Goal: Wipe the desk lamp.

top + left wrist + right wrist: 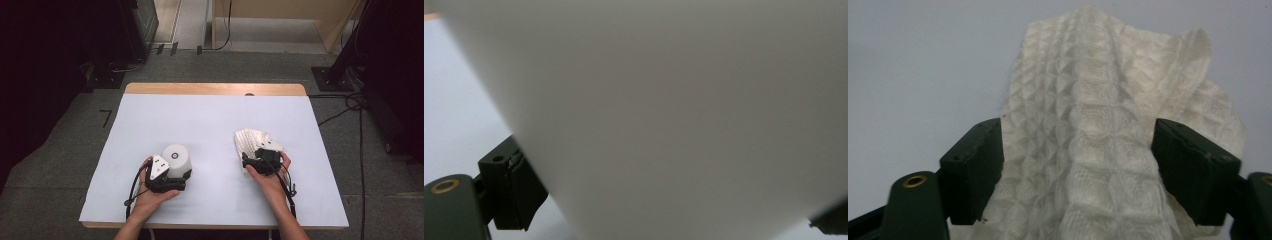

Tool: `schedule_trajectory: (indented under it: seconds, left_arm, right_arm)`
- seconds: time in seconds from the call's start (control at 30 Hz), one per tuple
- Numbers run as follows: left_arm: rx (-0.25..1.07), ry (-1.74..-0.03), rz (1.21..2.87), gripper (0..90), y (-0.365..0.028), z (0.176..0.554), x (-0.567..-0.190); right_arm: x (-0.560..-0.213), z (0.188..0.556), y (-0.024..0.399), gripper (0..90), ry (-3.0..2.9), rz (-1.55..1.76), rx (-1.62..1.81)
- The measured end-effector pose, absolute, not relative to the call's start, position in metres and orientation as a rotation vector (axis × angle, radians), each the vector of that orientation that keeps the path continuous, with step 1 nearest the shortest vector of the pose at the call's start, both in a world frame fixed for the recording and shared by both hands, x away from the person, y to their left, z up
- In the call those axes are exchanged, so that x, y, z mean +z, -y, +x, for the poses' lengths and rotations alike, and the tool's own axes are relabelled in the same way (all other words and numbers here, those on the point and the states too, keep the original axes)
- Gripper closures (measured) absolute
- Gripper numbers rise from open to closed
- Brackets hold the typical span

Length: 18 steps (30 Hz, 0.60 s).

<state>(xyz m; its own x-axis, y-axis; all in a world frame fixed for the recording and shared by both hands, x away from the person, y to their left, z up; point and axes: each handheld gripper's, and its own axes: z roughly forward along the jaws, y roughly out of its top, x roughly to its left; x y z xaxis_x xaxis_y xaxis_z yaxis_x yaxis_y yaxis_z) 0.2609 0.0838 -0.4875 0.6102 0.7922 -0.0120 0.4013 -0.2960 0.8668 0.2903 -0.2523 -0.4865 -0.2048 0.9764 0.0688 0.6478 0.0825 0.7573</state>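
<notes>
My left gripper (172, 176) straddles the upright paper roll (177, 158) near the table's (210, 115) front-left, grip unclear. My right gripper (260, 161) clamps the crumpled paper towel (250, 140), which extends away toward the far edge.

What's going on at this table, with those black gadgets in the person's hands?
A person sits at a table covered in white, a two-jaw gripper in each hand. The left gripper has its jaws around a roll of white paper standing on end. The right gripper has a sheet of quilted paper towel between its jaws, bunched up on the tabletop. Roll and sheet lie well apart, one in front of each hand.
</notes>
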Motion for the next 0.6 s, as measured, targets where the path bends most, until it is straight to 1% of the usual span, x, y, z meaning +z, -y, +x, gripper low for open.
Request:
schedule_trajectory:
  seconds: [0.07,0.23,0.27,0.3,0.33,0.37,0.43,0.53,0.57,0.6]
  left_arm:
    - [0.549,-0.942,1.919,7.5,-0.082,0.262,-0.487]
    - [0.574,-0.916,1.938,8.2,-0.080,0.261,-0.486]
    - [0.569,-0.908,1.937,8.3,-0.079,0.260,-0.485]
    - [0.565,-0.900,1.934,8.3,-0.080,0.260,-0.485]
    - [0.560,-0.895,1.927,8.3,-0.080,0.259,-0.483]
    - [0.553,-0.890,1.918,8.3,-0.080,0.258,-0.482]
    - [0.536,-0.872,1.919,8.3,-0.079,0.257,-0.481]
    - [0.536,-0.860,1.930,8.3,-0.075,0.257,-0.479]
    - [0.536,-0.860,1.930,8.4,-0.075,0.257,-0.479]
    - [0.534,-0.852,1.931,8.3,-0.073,0.257,-0.477]
  right_arm:
    - [-0.490,0.294,0.252,27.7,-1.897,1.627,0.890]
    - [-0.494,0.295,0.258,46.1,-1.891,1.633,0.858]
    - [-0.495,0.295,0.259,50.9,-1.893,1.632,0.874]
    - [-0.496,0.294,0.259,57.8,-1.901,1.625,0.893]
    - [-0.496,0.294,0.260,68.7,-1.907,1.620,0.908]
    - [-0.496,0.294,0.260,76.0,-1.917,1.612,0.919]
    - [-0.494,0.295,0.264,80.2,-1.940,1.622,0.977]
    - [-0.483,0.290,0.265,80.8,-1.936,1.568,1.139]
    - [-0.483,0.290,0.265,80.8,-1.936,1.568,1.139]
    - [-0.464,0.282,0.257,80.7,-1.942,1.469,1.208]
